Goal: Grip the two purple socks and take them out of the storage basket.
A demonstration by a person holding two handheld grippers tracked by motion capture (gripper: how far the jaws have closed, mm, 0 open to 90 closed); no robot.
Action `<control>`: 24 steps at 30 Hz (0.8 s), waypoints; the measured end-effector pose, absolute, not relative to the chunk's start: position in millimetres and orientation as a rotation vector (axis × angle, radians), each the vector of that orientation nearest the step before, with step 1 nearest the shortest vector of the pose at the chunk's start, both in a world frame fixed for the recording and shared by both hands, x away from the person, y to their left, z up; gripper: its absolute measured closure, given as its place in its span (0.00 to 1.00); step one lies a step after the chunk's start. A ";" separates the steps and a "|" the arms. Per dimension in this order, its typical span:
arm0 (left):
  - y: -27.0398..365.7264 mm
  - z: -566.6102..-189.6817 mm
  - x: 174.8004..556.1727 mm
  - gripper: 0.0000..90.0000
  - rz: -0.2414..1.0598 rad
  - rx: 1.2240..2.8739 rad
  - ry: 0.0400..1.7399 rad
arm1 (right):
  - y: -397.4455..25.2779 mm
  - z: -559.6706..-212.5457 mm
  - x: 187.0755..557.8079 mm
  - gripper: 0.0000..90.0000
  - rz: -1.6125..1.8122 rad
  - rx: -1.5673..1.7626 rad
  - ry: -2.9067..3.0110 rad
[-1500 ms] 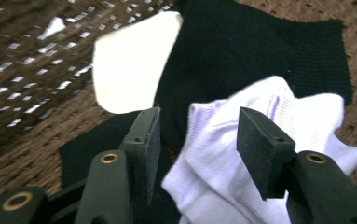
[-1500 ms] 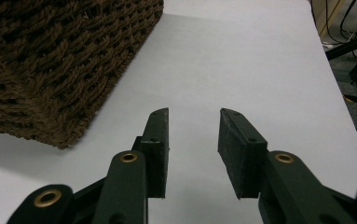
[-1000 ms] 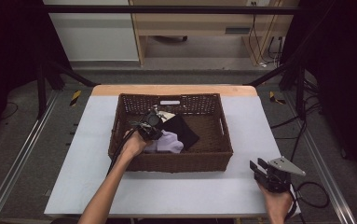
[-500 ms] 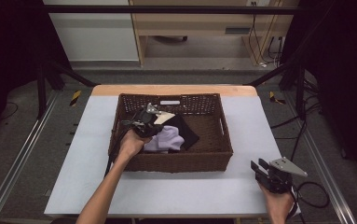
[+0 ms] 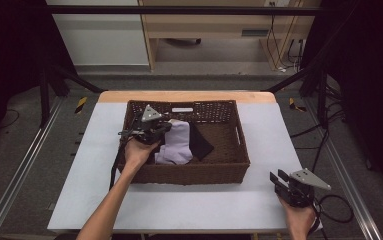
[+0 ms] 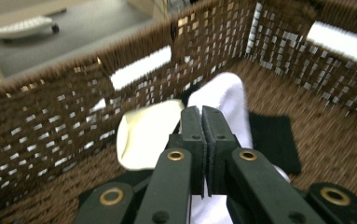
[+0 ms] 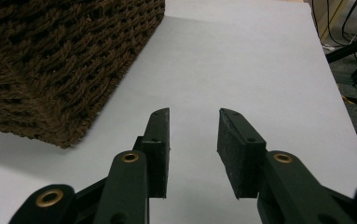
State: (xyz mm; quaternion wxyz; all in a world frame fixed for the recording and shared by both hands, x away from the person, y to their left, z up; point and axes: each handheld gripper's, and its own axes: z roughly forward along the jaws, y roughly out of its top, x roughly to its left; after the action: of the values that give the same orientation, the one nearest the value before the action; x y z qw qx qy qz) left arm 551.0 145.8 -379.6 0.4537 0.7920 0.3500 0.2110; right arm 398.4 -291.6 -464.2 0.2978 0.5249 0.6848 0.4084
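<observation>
Nearest the person, the right gripper rests on the white table with jaws spread and empty, while farther off the left gripper, jaws clamped on a pale lavender-white cloth, hangs inside the dark brown woven wicker basket, beside a black cloth and a cream piece.

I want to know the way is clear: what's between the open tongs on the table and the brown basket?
Nothing: bare white tabletop separates the open right tongs from the brown woven wicker basket, clearest in the right gripper view.

Brown woven basket — white sock, black cloth, perhaps cream cloth.
</observation>
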 end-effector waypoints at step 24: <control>155.5 -321.6 514.9 0.98 0.577 1.699 0.743 | -293.0 -461.8 397.3 0.73 1.119 1.393 1.810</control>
State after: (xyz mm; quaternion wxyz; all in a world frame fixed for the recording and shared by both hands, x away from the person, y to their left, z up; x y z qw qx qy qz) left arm 514.9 155.5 -321.6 0.5645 0.7220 0.3159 0.2454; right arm 397.3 -293.0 -461.8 0.2946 0.5232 0.6801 0.4206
